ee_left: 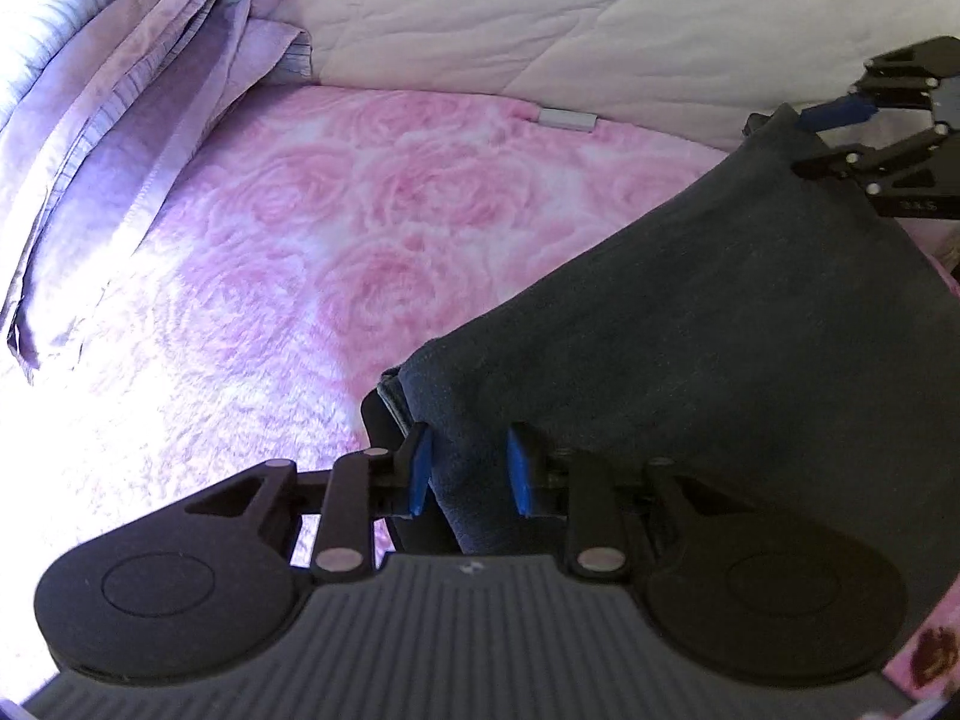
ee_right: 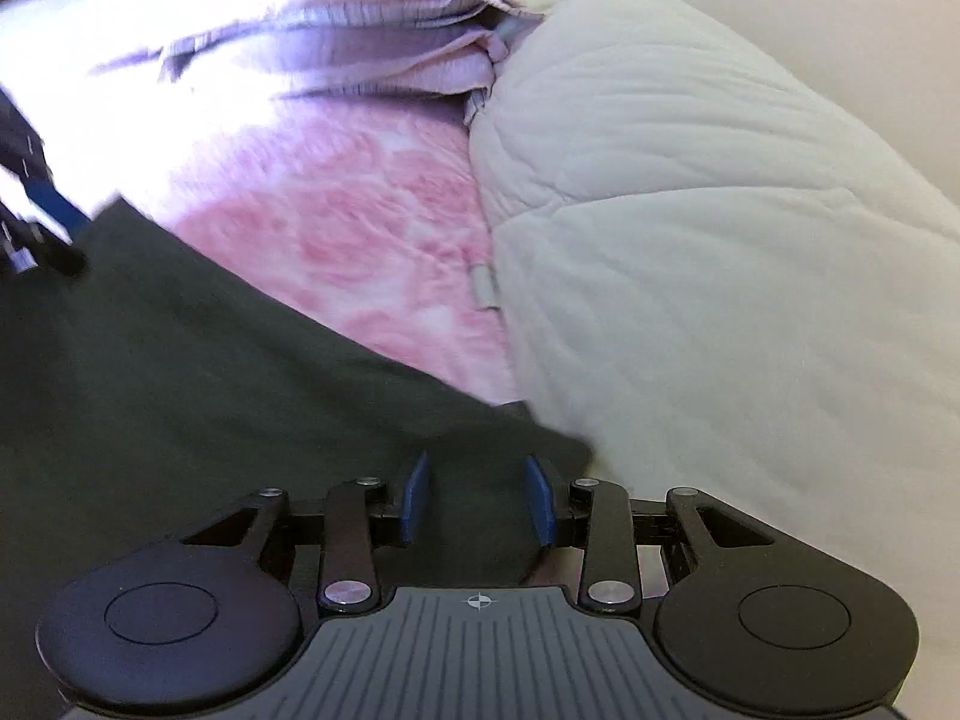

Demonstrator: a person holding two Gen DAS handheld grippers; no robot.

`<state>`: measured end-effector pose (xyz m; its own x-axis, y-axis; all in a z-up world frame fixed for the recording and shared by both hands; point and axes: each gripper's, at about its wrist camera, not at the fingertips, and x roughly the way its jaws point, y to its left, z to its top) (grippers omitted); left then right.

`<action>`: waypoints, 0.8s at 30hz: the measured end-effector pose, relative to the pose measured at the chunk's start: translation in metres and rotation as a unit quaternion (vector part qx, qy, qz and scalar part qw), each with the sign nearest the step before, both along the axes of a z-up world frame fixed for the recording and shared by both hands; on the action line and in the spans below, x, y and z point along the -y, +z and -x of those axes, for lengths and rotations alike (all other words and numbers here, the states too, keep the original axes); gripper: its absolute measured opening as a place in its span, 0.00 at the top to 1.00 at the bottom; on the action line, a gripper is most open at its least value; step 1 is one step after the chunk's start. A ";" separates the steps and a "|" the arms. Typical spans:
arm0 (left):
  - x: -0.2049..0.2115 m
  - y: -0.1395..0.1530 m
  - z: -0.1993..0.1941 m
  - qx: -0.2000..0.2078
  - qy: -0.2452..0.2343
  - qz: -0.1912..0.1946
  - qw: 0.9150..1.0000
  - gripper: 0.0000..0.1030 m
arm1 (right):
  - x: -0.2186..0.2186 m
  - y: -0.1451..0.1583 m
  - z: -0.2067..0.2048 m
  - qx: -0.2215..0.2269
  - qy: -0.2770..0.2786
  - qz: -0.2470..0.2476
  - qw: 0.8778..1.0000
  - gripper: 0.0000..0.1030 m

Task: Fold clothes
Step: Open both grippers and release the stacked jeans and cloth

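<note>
A dark navy garment (ee_left: 720, 330) hangs stretched between my two grippers above the bed. In the left wrist view my left gripper (ee_left: 469, 471) is shut on one bunched corner of it, and cloth fills the gap between the blue pads (ee_left: 420, 468). My right gripper (ee_left: 840, 111) shows at the upper right, clamped on the far corner. In the right wrist view my right gripper (ee_right: 478, 501) holds the dark garment (ee_right: 210, 390) between its pads (ee_right: 540, 501). My left gripper (ee_right: 54, 210) is blurred at the left edge, on the cloth's other end.
A pink rose-patterned blanket (ee_left: 336, 228) covers the bed under the garment. Folded lilac bedding (ee_left: 138, 102) lies along the left. A cream quilted duvet (ee_right: 690, 240) is heaped at the back and right, with a small grey tag (ee_left: 567, 119) at its edge.
</note>
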<state>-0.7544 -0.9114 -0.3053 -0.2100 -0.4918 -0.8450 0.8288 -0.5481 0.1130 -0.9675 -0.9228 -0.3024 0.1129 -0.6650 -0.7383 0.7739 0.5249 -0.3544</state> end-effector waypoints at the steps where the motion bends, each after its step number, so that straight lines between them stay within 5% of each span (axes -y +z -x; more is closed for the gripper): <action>1: 0.000 0.000 0.001 0.001 -0.001 0.001 1.000 0.77 | 0.002 -0.002 0.002 -0.002 -0.007 -0.007 1.000 0.67; 6: 0.003 0.000 0.001 0.009 -0.008 -0.004 1.000 0.77 | 0.011 -0.002 0.011 0.012 -0.051 -0.047 0.998 0.66; 9: 0.002 -0.001 0.000 0.006 -0.011 0.002 1.000 0.77 | 0.002 0.017 0.008 0.031 -0.036 -0.018 0.999 0.66; 17: -0.016 0.015 -0.012 -0.005 -0.015 0.024 1.000 0.71 | -0.027 0.027 0.007 0.058 -0.014 -0.060 0.996 0.66; 24: -0.092 0.049 -0.040 -0.052 -0.028 0.017 0.998 0.71 | -0.113 0.042 -0.002 0.099 -0.023 -0.099 0.990 0.66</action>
<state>-0.7143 -0.8193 -0.2564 -0.3236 -0.5049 -0.8002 0.8052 -0.5911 0.0474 -0.9654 -0.8096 -0.2606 0.2414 -0.5166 -0.8215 0.8424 0.5318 -0.0870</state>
